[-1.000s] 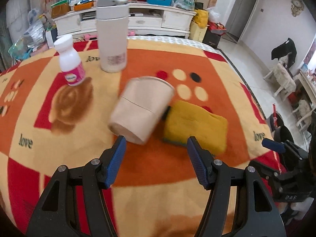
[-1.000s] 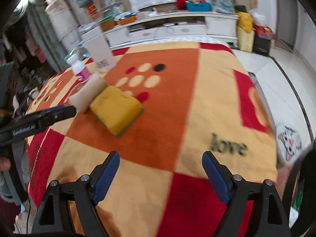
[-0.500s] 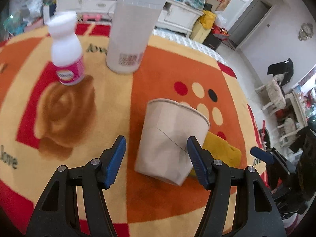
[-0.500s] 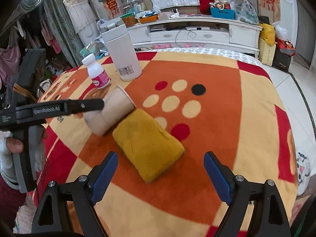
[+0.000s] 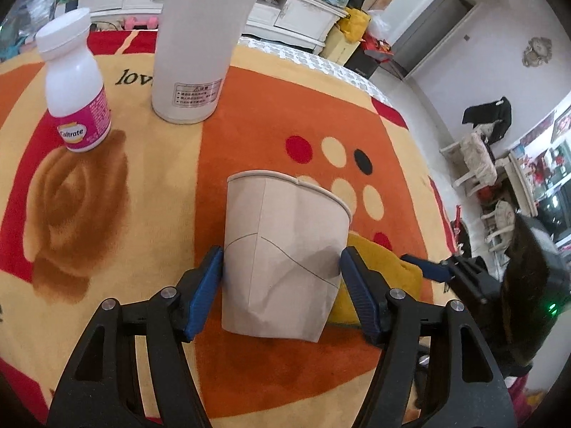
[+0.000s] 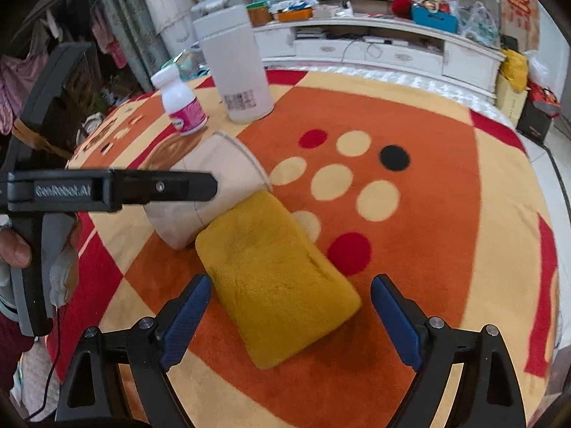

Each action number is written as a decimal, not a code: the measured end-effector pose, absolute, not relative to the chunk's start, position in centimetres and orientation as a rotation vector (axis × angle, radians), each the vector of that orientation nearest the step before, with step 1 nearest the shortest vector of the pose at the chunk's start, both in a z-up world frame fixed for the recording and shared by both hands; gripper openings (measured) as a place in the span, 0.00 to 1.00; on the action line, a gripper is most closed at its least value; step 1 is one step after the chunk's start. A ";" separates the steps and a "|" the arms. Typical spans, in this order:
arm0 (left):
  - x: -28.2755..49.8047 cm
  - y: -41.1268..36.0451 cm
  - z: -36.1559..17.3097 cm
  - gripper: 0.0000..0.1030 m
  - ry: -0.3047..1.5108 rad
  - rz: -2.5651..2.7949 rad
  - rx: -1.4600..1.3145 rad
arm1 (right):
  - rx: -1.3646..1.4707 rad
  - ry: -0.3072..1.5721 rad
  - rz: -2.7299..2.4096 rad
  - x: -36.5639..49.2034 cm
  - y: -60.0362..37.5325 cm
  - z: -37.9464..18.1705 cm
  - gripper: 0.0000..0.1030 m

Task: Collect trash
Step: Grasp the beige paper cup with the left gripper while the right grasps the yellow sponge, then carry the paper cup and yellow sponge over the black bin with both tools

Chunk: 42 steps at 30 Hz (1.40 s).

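Note:
A dented brown paper cup [image 5: 285, 249] lies on its side on the patterned blanket, rim pointing away from me; it also shows in the right wrist view [image 6: 200, 192]. My left gripper [image 5: 282, 285] is open with its blue pads on either side of the cup's base, close to its walls. A yellow plush cloth [image 6: 274, 281] lies against the cup's right side. My right gripper [image 6: 289, 317] is open and straddles the cloth's near end. The left gripper's body [image 6: 107, 190] crosses in front of the cup in the right wrist view.
A tall white flask [image 5: 200, 46] and a white pill bottle with a pink label [image 5: 76, 89] stand upright beyond the cup. The blanket [image 5: 89, 214] covers a raised surface. White cabinets [image 6: 374, 46] stand behind; the floor drops off at right.
My left gripper has moved forward until the cup sits between its pads. My right gripper has moved forward over the yellow cloth's near end.

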<state>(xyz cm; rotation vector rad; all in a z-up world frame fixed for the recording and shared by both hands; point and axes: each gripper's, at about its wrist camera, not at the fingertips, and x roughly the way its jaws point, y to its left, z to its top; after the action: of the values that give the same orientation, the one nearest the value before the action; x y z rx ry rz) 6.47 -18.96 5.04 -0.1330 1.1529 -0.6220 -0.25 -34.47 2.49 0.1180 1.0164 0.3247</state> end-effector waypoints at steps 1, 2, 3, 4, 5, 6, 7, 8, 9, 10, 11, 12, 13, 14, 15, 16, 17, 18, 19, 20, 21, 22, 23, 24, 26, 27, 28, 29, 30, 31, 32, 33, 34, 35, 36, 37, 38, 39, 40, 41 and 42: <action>6.3 -18.9 5.1 0.63 1.145 -0.624 -0.134 | 0.111 1.018 0.332 -0.2 -34.2 2.3 0.87; 6.2 -18.8 5.1 0.62 1.140 -0.624 -0.131 | 0.102 1.017 0.336 -0.2 -34.0 2.1 0.87; 6.0 -18.8 5.2 0.60 1.131 -0.625 -0.126 | 0.089 1.012 0.331 -0.2 -33.8 2.0 0.86; 5.9 -18.7 5.3 0.55 1.121 -0.621 -0.126 | 0.079 1.004 0.321 -0.3 -33.7 1.9 0.83; 5.8 -18.4 5.4 0.52 1.118 -0.616 -0.136 | 0.072 0.996 0.309 -0.5 -33.7 2.0 0.77; 5.8 -18.3 5.4 0.46 1.118 -0.613 -0.146 | 0.076 0.992 0.306 -0.6 -33.7 2.0 0.73; 5.7 -17.9 5.5 0.39 1.120 -0.612 -0.169 | 0.084 0.988 0.301 -0.9 -33.8 2.1 0.70; 5.7 -17.6 5.5 0.37 1.122 -0.615 -0.192 | 0.089 0.985 0.292 -1.1 -34.0 2.2 0.67; 5.6 -17.2 5.6 0.35 1.125 -0.620 -0.214 | 0.094 0.982 0.277 -1.6 -34.2 2.4 0.65; 5.3 -17.0 5.7 0.35 1.125 -0.613 -0.216 | 0.100 0.978 0.263 -2.1 -34.4 2.5 0.65; 5.0 -17.0 5.8 0.35 1.123 -0.608 -0.206 | 0.114 0.969 0.245 -2.9 -34.8 2.8 0.65; 4.7 -17.1 5.9 0.35 1.115 -0.609 -0.194 | 0.128 0.961 0.235 -3.5 -35.2 3.1 0.65; 4.4 -17.3 6.0 0.35 1.105 -0.608 -0.179 | 0.140 0.956 0.225 -4.2 -35.5 3.3 0.65; 4.2 -17.6 6.1 0.35 1.103 -0.611 -0.168 | 0.146 0.959 0.203 -5.0 -35.9 3.4 0.65; 4.1 -17.9 6.1 0.35 1.104 -0.613 -0.163 | 0.145 0.972 0.187 -5.4 -36.0 3.4 0.65; 4.2 -18.1 6.0 0.37 1.108 -0.606 -0.171 | 0.146 0.985 0.173 -5.8 -36.2 3.3 0.65; 4.3 -18.3 5.8 0.38 1.119 -0.603 -0.184 | 0.159 0.995 0.156 -6.4 -36.6 3.1 0.65; 4.3 -18.5 5.7 0.41 1.129 -0.604 -0.189 | 0.169 1.000 0.148 -6.7 -36.7 3.0 0.68; 4.4 -18.8 5.5 0.44 1.141 -0.603 -0.192 | 0.178 1.009 0.142 -6.9 -36.8 2.7 0.69; 4.4 -19.0 5.4 0.46 1.140 -0.600 -0.192 | 0.184 1.017 0.145 -7.0 -36.9 2.6 0.71; 4.4 -19.3 5.2 0.48 1.144 -0.602 -0.193 | 0.191 1.022 0.153 -7.0 -36.8 2.4 0.72; 4.4 -19.7 5.0 0.48 1.155 -0.613 -0.199 | 0.191 1.022 0.157 -7.0 -36.8 2.5 0.73; 4.5 -20.0 4.8 0.48 1.163 -0.619 -0.201 | 0.186 1.017 0.154 -6.9 -36.8 2.5 0.74; 4.3 -20.2 4.7 0.48 1.162 -0.619 -0.199 | 0.177 1.006 0.151 -6.8 -36.8 2.7 0.74; 4.1 -20.5 4.8 0.48 1.148 -0.611 -0.186 | 0.164 0.984 0.153 -6.5 -36.8 2.8 0.74; 3.9 -20.6 4.8 0.47 1.144 -0.607 -0.186 | 0.161 0.985 0.158 -6.5 -36.7 2.7 0.74; 3.7 -20.5 4.9 0.45 1.142 -0.606 -0.187 | 0.158 0.990 0.163 -6.4 -36.7 2.6 0.74; 3.6 -20.5 5.0 0.45 1.141 -0.605 -0.186 | 0.158 0.991 0.169 -6.4 -36.7 2.4 0.71; 3.3 -20.4 5.1 0.44 1.138 -0.602 -0.183 | 0.162 0.985 0.176 -6.6 -36.7 2.3 0.66; 2.9 -20.3 5.4 0.43 1.132 -0.596 -0.173 | 0.169 0.974 0.175 -6.8 -36.8 2.4 0.65; 2.7 -20.3 5.5 0.43 1.129 -0.592 -0.168 | 0.177 0.966 0.173 -7.1 -36.9 2.5 0.63; 2.2 -20.2 5.8 0.43 1.123 -0.590 -0.166 | 0.190 0.953 0.170 -7.5 -37.1 2.8 0.63; 1.9 -20.1 5.9 0.43 1.120 -0.592 -0.168 | 0.200 0.938 0.165 -7.9 -37.3 3.2 0.63; 1.6 -20.2 6.0 0.43 1.117 -0.595 -0.170 | 0.206 0.927 0.155 -8.2 -37.5 3.6 0.63; 0.9 -20.2 6.2 0.43 1.110 -0.599 -0.170 | 0.211 0.921 0.143 -8.5 -37.7 3.9 0.63; 0.5 -20.4 6.3 0.43 1.105 -0.600 -0.165 | 0.218 0.914 0.135 -8.9 -37.9 4.1 0.63; -0.1 -20.6 6.4 0.43 1.097 -0.600 -0.154 | 0.229 0.907 0.129 -9.3 -38.1 4.3 0.63; -0.5 -20.8 6.5 0.43 1.092 -0.601 -0.145 | 0.237 0.901 0.117 -9.9 -38.3 4.5 0.63; -1.0 -21.1 6.5 0.43 1.087 -0.604 -0.135 | 0.238 0.898 0.106 -10.2 -38.5 4.7 0.63; -1.5 -21.5 6.6 0.43 1.085 -0.610 -0.130 | 0.240 0.895 0.094 -10.6 -38.7 4.7 0.63; -1.9 -21.8 6.5 0.43 1.084 -0.618 -0.127 | 0.242 0.893 0.082 -10.8 -38.9 4.8 0.63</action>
<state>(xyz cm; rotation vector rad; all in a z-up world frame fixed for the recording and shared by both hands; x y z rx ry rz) -1.91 -21.80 6.54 -0.1273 1.0841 -0.6184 -10.78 -38.86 4.79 0.2421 0.8929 0.0823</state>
